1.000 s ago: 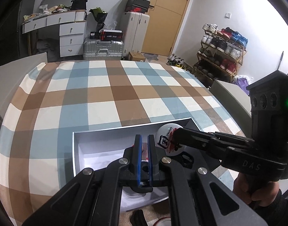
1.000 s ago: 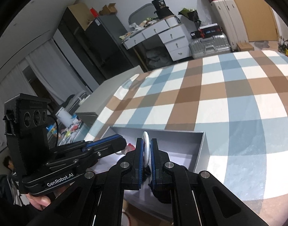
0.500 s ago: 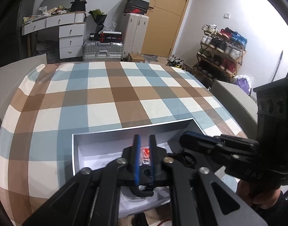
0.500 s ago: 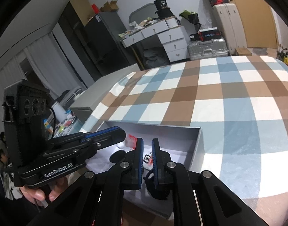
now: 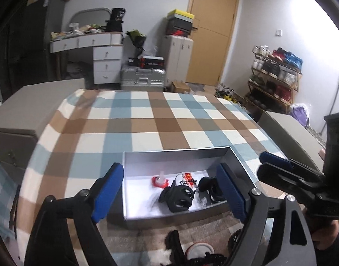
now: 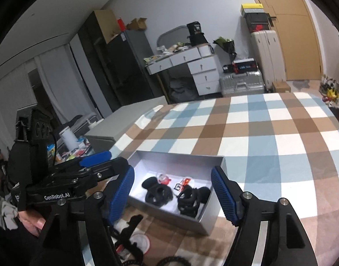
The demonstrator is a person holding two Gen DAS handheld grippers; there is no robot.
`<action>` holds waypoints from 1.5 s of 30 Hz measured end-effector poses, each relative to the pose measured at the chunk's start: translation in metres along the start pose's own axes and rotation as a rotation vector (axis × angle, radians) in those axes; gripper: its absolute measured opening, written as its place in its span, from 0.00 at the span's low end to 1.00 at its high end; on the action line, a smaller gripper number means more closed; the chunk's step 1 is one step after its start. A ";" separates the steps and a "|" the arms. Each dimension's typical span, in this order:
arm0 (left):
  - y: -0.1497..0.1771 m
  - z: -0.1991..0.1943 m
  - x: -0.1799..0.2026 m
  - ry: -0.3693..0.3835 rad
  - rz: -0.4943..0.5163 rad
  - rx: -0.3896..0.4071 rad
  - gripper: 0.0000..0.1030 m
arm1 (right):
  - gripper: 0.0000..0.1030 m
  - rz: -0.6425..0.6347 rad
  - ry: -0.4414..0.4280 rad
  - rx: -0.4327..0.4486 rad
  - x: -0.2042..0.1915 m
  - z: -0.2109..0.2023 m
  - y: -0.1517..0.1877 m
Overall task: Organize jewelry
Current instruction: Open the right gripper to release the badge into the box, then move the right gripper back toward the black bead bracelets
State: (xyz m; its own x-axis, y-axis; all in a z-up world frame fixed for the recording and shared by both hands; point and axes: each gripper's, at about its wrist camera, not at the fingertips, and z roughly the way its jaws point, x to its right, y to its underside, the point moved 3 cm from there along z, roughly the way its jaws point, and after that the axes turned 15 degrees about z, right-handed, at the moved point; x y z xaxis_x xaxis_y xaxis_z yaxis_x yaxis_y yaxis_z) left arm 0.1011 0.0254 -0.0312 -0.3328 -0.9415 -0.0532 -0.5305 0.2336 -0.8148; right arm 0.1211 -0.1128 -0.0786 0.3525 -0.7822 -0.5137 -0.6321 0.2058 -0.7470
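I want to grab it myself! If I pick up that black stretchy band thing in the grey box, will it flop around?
Probably floppy: the black band lies in soft, uneven loops. It looks light, and likely tangles with the other black band beside it in the grey box.

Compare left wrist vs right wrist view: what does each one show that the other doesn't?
Left wrist only: the shoe rack along the right wall, and the right claw entering from the right.
Right wrist only: the dark cabinet, the white cup on a cluttered side surface, and the left claw entering from the left.
Both: the open grey box of dark jewelry on the checked cloth, plus the desk and suitcases.
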 end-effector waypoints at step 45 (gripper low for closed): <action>0.103 -0.055 0.006 -0.017 -0.114 -0.082 0.99 | 0.99 -0.114 0.153 -0.174 -0.018 -0.022 0.117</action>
State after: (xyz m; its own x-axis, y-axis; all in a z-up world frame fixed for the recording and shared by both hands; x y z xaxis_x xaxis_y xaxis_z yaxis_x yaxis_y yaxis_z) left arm 0.0018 0.0569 -0.0835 -0.2534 -0.9670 0.0270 -0.6267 0.1428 -0.7661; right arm 0.0256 -0.0878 -0.1473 0.3286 -0.8769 -0.3508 -0.7082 0.0170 -0.7058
